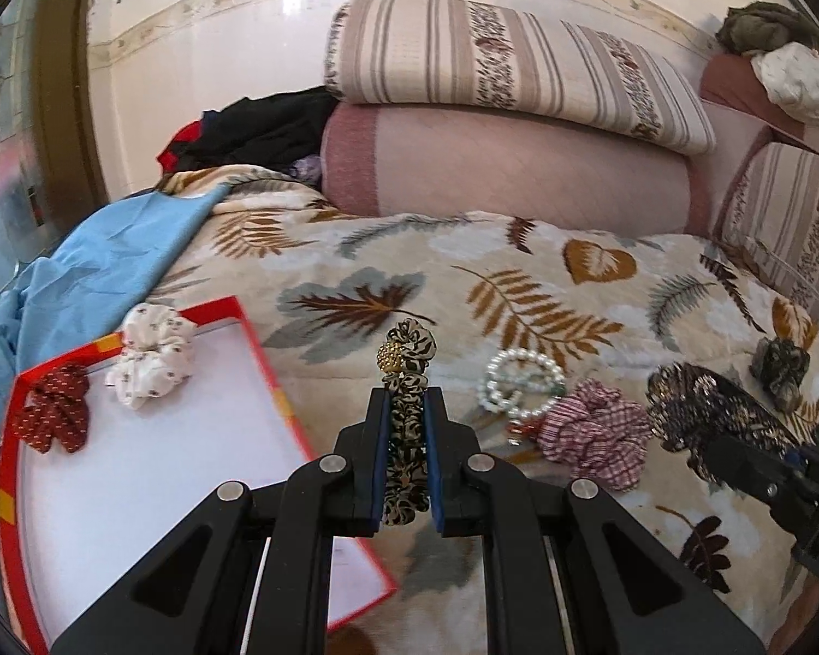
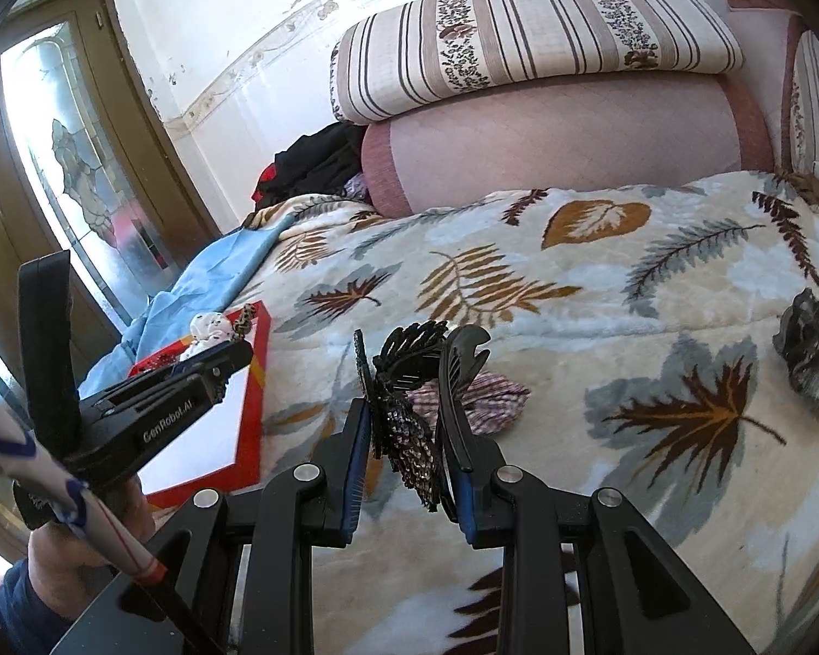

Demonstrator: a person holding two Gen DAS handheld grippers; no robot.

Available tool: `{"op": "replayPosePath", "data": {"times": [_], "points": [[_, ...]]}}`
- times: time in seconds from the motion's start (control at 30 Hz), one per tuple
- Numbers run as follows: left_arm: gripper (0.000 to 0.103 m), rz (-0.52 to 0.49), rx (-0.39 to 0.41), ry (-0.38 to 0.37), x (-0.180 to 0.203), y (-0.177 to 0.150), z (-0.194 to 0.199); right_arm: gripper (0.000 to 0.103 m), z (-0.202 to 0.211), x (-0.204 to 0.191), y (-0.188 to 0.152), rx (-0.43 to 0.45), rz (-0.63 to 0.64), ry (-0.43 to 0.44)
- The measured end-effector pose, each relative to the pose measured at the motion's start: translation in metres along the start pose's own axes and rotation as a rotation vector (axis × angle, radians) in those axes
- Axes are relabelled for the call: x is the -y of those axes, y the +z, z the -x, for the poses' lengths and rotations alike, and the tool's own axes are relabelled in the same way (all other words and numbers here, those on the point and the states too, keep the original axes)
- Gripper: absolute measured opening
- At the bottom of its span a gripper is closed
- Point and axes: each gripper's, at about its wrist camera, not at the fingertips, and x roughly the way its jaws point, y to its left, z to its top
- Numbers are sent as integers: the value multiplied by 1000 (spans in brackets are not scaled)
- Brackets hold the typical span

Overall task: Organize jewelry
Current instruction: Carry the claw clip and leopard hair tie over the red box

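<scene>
My left gripper (image 1: 408, 399) is shut on a leopard-print scrunchie (image 1: 407, 436) with a gold beaded knob, held above the blanket beside the red-rimmed white box (image 1: 256, 338). A red dotted scrunchie (image 1: 54, 415) and a white floral scrunchie (image 1: 150, 363) lie in the box's far end. My right gripper (image 2: 407, 426) is shut on a black sequined hair claw (image 2: 409, 436). A pearl bracelet (image 1: 521, 382), a pink checked scrunchie (image 1: 595, 434) and a dark scrunchie (image 1: 781, 371) lie on the blanket. In the right wrist view the left gripper (image 2: 235, 355) hangs over the box (image 2: 256, 382).
The leaf-patterned blanket (image 1: 518, 284) covers the bed. A blue cloth (image 1: 109, 256) lies at its left edge, and stacked bolsters (image 1: 508, 164) and dark clothes (image 1: 256, 131) sit along the wall. A glazed door (image 2: 71, 164) stands at the left. A person's hand (image 2: 71, 546) holds the left gripper.
</scene>
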Motion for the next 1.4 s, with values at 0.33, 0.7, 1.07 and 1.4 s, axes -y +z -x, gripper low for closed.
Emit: {"op": "replayPosePath", "data": {"times": [0.33,0.7,1.07,1.4], "points": [[12,80,27,52,-49,2,16,30,-9,-42,-4,-17,2,38],[12,170,8,101,-99,-1,24,30,-38,-108,5,-53,65,104],[12,244,-30,136,-138,-5,20,30,-74,-148,12,-101,116,130],[12,327,-97,206,-183,-8,7,30,-113,-179,18,-156,147,150]]}}
